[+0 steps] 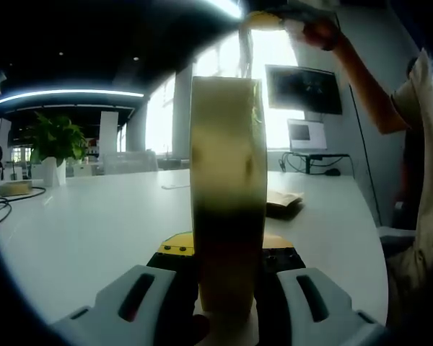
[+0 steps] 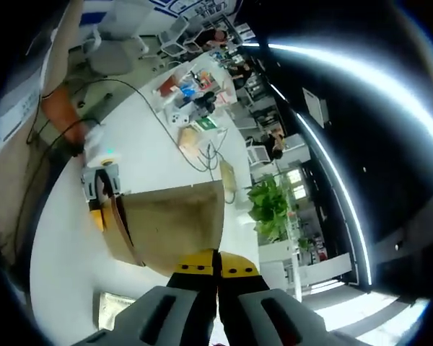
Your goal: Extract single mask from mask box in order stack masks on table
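Observation:
The tan mask box (image 1: 227, 180) stands upright and edge-on between the jaws of my left gripper (image 1: 227, 246), which is shut on its lower part. A thin pale mask (image 1: 244, 52) rises from the box top to my right gripper (image 1: 268, 19), held high by a person's hand. In the right gripper view I look down on the box's broad face (image 2: 177, 223), with the left gripper (image 2: 101, 189) clamped on its far end. My right gripper (image 2: 217, 264) has its yellow tips pressed together just above the box. A flat pale stack (image 2: 119, 308) lies on the white table (image 2: 65, 245).
A flat brown-and-white packet (image 1: 283, 202) lies on the table (image 1: 94, 223) behind the box. A potted plant (image 1: 55, 144) and cables (image 1: 7, 198) sit at the far left. A monitor (image 1: 304, 89) hangs at the back. The person's body (image 1: 418, 180) is at the right.

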A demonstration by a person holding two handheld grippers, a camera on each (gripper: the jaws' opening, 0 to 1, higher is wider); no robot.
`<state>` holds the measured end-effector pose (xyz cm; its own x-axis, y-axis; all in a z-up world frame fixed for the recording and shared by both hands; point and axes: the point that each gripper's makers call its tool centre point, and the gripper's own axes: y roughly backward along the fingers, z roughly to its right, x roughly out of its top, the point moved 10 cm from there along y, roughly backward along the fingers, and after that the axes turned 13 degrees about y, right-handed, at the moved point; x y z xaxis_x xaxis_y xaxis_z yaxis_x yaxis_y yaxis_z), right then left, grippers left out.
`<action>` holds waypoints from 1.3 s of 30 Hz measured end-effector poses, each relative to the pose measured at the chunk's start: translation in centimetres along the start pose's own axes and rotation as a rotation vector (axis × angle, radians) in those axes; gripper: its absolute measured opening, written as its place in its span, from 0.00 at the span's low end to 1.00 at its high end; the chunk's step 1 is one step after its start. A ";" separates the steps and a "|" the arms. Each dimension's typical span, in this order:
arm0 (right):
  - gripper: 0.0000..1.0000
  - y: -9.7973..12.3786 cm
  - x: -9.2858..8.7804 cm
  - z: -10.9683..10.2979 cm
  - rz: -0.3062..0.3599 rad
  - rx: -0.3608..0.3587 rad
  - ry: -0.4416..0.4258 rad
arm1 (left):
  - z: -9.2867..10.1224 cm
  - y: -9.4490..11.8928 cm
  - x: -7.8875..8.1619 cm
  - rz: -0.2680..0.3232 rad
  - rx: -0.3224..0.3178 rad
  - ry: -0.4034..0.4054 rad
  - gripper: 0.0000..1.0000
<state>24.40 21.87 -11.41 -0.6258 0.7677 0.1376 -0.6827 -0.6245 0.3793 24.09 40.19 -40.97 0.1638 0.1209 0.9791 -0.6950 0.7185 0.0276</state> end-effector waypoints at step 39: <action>0.00 2.3 -8.1 -1.1 -0.258 -0.069 -0.108 | 0.0 0.0 0.0 0.000 0.002 0.000 0.19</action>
<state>27.48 14.09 -12.65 -0.3873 0.9108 0.1427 -0.8403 -0.4124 0.3519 24.12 40.19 -40.95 0.1638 0.1204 0.9791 -0.6961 0.7174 0.0283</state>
